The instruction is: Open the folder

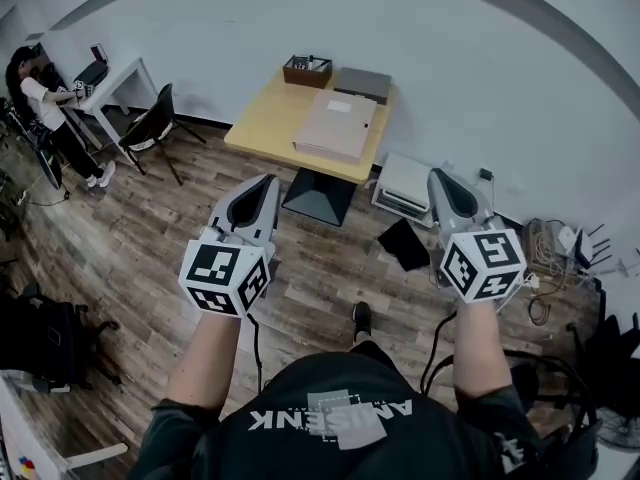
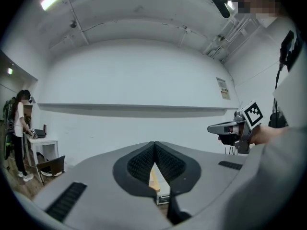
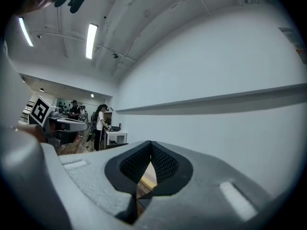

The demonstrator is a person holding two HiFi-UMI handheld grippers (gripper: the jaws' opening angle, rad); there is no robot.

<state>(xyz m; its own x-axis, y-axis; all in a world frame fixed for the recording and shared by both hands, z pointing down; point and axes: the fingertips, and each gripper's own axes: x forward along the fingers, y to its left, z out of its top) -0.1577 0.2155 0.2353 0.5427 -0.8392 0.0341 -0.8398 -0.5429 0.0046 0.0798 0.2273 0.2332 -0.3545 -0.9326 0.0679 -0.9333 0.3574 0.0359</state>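
While both point level in the head view, the left gripper (image 1: 267, 181) and the right gripper (image 1: 441, 176) are each closed on nothing. One beige folder (image 1: 335, 126) lies shut on one yellow table (image 1: 262, 120), well ahead of the fingertips and between them. Its white label (image 1: 340, 106) is too small to read.

Left gripper view: the pads meet, empty. Below the tips only a sliver of table (image 2: 153, 178) shows, and the folder cannot be made out. One wall notice (image 2: 223, 88) is illegible.

Right gripper view: the pads are together, empty. One marker cube (image 3: 39, 110) shows far left of the tips.
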